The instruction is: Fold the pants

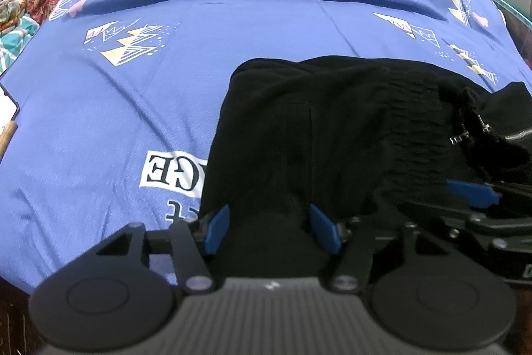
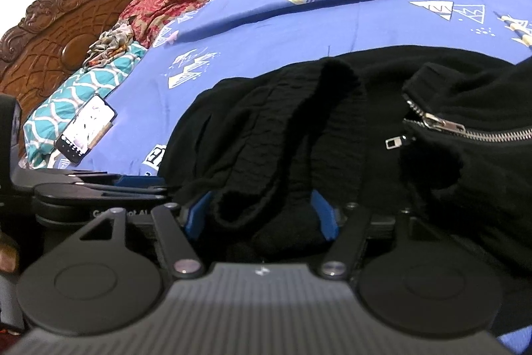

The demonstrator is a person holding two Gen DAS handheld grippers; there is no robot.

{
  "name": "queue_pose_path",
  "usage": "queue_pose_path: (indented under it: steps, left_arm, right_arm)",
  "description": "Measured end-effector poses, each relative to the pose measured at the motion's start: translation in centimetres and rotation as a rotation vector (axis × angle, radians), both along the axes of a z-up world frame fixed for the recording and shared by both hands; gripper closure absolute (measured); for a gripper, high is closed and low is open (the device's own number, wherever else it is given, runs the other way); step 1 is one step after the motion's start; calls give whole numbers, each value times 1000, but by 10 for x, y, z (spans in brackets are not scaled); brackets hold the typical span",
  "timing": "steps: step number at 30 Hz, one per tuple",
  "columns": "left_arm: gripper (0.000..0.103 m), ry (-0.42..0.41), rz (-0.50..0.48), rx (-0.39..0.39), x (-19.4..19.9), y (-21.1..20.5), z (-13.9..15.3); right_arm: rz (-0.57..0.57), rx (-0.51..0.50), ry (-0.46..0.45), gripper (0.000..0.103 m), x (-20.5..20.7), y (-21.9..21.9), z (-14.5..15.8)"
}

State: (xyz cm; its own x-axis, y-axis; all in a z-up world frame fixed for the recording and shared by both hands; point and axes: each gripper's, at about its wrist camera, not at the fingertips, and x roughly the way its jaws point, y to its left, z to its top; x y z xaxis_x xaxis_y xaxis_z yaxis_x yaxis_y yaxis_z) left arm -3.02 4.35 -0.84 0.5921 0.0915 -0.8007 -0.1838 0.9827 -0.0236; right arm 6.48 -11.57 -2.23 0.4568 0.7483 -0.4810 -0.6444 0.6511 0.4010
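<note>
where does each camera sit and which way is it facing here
Left wrist: sits on the left hand-held gripper, looking forward and down over the black fabric pants on the blue patterned bedsheet; the right hand-held gripper shows at right.
Right wrist: sits on the right hand-held gripper, facing the pants' silver zipper and the carved wooden headboard.
Shared: pants, bedsheet, both grippers.

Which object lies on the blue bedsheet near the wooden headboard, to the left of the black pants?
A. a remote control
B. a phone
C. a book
B: a phone with a lit screen lies on the blue bedsheet, left of the black pants.
</note>
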Motion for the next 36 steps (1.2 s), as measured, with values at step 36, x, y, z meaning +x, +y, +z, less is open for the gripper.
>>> queue_pose_path:
  steps: [36]
  left_arm:
    - [10, 16, 65, -66, 0, 21, -12]
  right_arm:
    - [-77, 17, 30, 56, 5, -11, -7]
